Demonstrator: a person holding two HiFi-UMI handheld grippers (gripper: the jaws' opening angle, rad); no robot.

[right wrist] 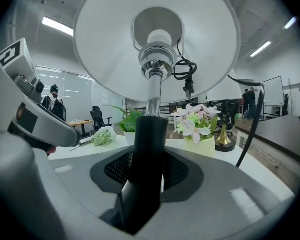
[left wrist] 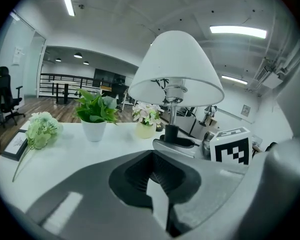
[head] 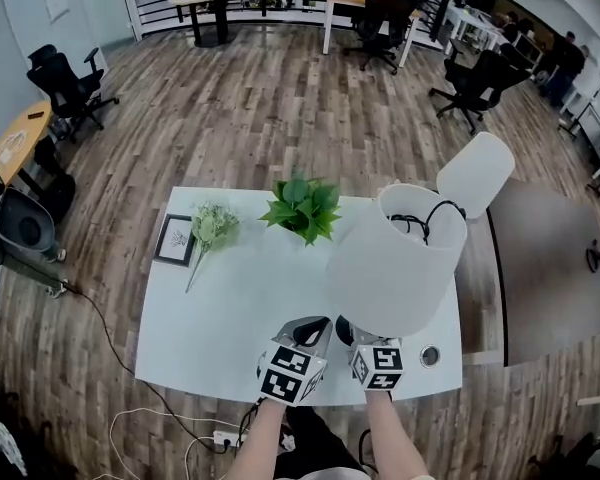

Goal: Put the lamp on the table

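The right gripper [head: 352, 332] and left gripper [head: 314, 328] lie side by side at the near edge of the counter [head: 230, 318], each with its marker cube toward the camera.

Right gripper [right wrist: 147, 184]: jaws closed on the black lower stem [right wrist: 149, 144] of the lamp [right wrist: 157, 44]. The stem rises between the jaws to a chrome fitting under the shade.

Left gripper [left wrist: 157, 184]: jaws together, nothing between them. It sits just beside the right gripper, to the lamp's left.

Counter: white, rectangular, on a wood floor.

Lamp [head: 395, 263]: upright, over the right part of the counter. The white shade [head: 400, 268] widens toward the near edge and covers the stem in the head view. A black cable [head: 425, 223] is coiled at the shade's top opening. From the left gripper view the lamp [left wrist: 176, 69] stands past the gripper. Whether its base touches the counter cannot be told.

Chair [head: 477, 173]: white, at the counter's far right corner.

Plant [head: 303, 208]: green, in a white pot, at the far edge near the middle.

Flower bunch [head: 212, 226]: pale green, lying flat, left of the plant.

Frame [head: 174, 239]: dark, lying flat, just left of the bunch.

Flower pot [right wrist: 199, 134]: yellow, with pink-white blooms, right of the plant.
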